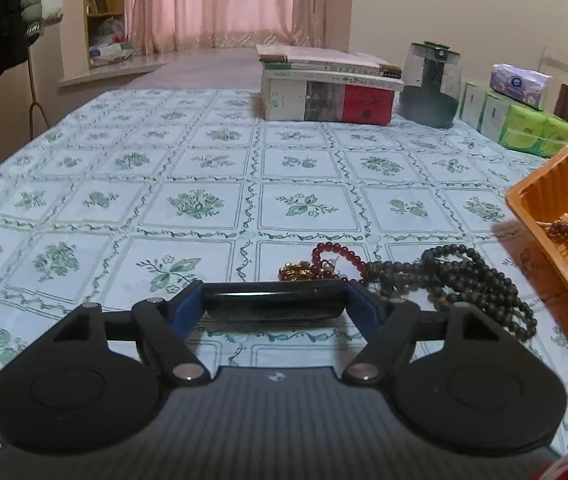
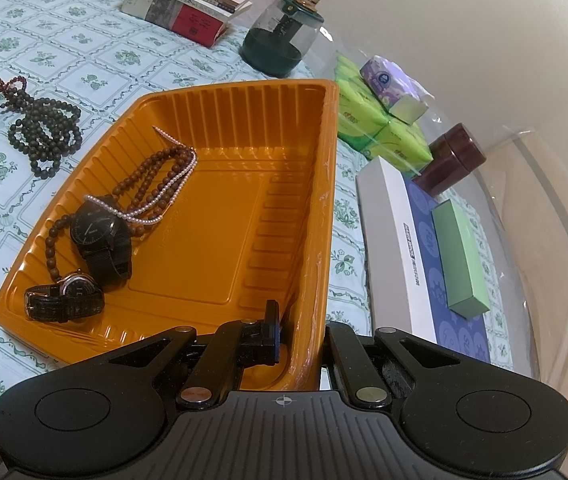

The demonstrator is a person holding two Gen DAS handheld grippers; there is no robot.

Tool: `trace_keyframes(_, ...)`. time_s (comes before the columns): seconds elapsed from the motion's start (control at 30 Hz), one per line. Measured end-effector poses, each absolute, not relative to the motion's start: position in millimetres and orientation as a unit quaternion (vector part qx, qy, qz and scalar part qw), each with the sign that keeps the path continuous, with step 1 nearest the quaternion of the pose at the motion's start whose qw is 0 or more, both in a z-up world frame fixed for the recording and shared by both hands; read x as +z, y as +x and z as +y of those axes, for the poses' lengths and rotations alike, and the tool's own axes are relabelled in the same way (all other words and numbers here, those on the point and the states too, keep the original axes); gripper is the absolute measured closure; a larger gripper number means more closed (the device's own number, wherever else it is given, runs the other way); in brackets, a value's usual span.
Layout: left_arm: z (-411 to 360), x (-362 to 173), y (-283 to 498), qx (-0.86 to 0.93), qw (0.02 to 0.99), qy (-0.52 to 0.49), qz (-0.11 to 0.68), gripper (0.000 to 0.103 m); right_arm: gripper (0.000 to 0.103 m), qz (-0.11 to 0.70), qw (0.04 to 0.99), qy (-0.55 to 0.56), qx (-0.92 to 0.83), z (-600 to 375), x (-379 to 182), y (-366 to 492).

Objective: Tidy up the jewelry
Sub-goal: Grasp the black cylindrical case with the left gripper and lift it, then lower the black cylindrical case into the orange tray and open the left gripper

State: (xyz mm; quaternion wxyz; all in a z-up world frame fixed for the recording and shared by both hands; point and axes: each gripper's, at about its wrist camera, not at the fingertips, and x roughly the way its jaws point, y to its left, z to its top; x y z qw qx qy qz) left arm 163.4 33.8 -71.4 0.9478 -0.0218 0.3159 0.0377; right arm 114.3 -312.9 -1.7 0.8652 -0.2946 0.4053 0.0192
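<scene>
My left gripper (image 1: 274, 300) is shut on a glossy black bangle (image 1: 272, 294) that spans from one blue pad to the other, just above the floral tablecloth. Right behind it lie a red bead bracelet (image 1: 338, 254) with a gold charm (image 1: 296, 270) and a heap of dark green beads (image 1: 464, 280). My right gripper (image 2: 304, 340) is shut on the near wall of the orange tray (image 2: 244, 200), one finger inside and one outside. The tray holds a brown bead strand (image 2: 152, 184), a pearl strand (image 2: 172, 188), a black watch (image 2: 100, 236) and a leather-strap watch (image 2: 64, 300).
At the table's far side stand a stack of books (image 1: 324, 88) and a glass jar (image 1: 430, 84). Green tissue packs (image 2: 380, 128), a brown jar (image 2: 452, 160), a white-and-blue box (image 2: 416, 256) and a green box (image 2: 460, 256) crowd the tray's right side.
</scene>
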Motion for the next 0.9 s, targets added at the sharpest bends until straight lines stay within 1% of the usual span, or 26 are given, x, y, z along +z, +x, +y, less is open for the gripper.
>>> trace_keyframes(0.23, 19.5, -44.3, 145.2, -0.010, 0.954, -0.008, 0.300, 0.029, 0.098, 0.404, 0.866, -0.293, 0.020, -314.9, -3.0, 114.1)
trace_keyframes(0.5, -33.5, -16.0, 135.2, -0.133, 0.948, -0.012, 0.288, 0.029, 0.098, 0.406, 0.865, -0.293, 0.022, -312.6, -2.6, 115.3)
trace_keyframes(0.73, -86.4, -8.7, 128.0, -0.217, 0.935, 0.009, 0.282, 0.029, 0.098, 0.411, 0.863, -0.294, 0.027, -311.8, -2.4, 116.7)
trace_keyframes(0.9, -109.0, -6.4, 124.6, -0.262, 0.925, 0.026, 0.272, 0.029, 0.098, 0.412, 0.863, -0.292, 0.027, -313.0, -2.6, 116.9)
